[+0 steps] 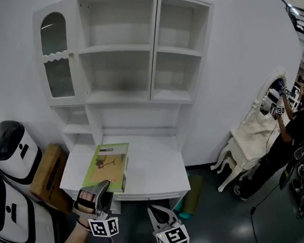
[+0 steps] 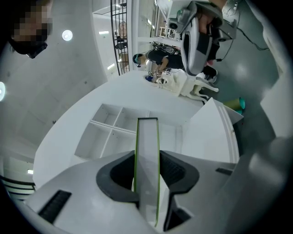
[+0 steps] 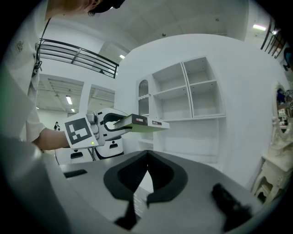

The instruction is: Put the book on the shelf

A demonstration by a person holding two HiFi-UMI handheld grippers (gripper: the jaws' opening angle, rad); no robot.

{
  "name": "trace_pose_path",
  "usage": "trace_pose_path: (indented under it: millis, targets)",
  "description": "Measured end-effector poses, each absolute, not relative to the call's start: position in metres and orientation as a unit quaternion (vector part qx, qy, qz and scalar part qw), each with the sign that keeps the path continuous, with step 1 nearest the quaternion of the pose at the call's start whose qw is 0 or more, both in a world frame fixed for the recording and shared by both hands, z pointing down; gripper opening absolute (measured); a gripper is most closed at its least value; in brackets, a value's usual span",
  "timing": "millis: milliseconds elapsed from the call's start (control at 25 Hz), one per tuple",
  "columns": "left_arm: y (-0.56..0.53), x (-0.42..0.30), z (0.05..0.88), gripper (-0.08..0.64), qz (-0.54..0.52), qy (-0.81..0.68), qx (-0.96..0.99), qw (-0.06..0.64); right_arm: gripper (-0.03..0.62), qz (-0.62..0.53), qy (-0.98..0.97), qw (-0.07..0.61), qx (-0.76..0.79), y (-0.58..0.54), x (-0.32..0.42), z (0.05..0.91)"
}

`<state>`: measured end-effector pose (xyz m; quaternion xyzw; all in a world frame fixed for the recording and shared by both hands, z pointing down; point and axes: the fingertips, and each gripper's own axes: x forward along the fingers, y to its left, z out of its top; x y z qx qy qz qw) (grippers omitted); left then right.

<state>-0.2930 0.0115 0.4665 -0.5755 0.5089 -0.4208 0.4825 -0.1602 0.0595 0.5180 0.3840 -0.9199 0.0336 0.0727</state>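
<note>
A thin book with a green cover (image 1: 108, 165) lies flat just above the white desk top (image 1: 154, 165). My left gripper (image 1: 101, 188) is shut on its near edge. In the left gripper view the book (image 2: 147, 155) runs edge-on between the dark pads (image 2: 176, 171) and points toward the white shelf unit (image 2: 110, 125). The shelf unit (image 1: 125, 54) stands on the desk with open, bare compartments. My right gripper (image 1: 158, 213) hangs below the desk's front edge, shut with nothing in it. From the right gripper view the book (image 3: 142, 123) and left gripper (image 3: 98, 128) show at the left.
A person (image 1: 291, 138) stands at the far right by an ornate white table (image 1: 244, 145). Two white machines (image 1: 10, 150) and a cardboard box (image 1: 47, 176) crowd the left side. A green roll (image 1: 190, 199) lies on the floor beside the desk.
</note>
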Motion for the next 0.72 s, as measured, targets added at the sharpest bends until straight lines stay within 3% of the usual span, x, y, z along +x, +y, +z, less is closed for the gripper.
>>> trace_pose_path:
  millis: [400, 720]
  targets:
    - [-0.009, -0.258, 0.461, 0.15, -0.427, 0.52, -0.567, 0.475, 0.012, 0.045, -0.91, 0.075, 0.405, 0.037, -0.105, 0.523]
    - [-0.038, -0.245, 0.47, 0.15, -0.43, 0.499, -0.578, 0.481, 0.013, 0.071, -0.906, 0.078, 0.409, 0.017, -0.106, 0.539]
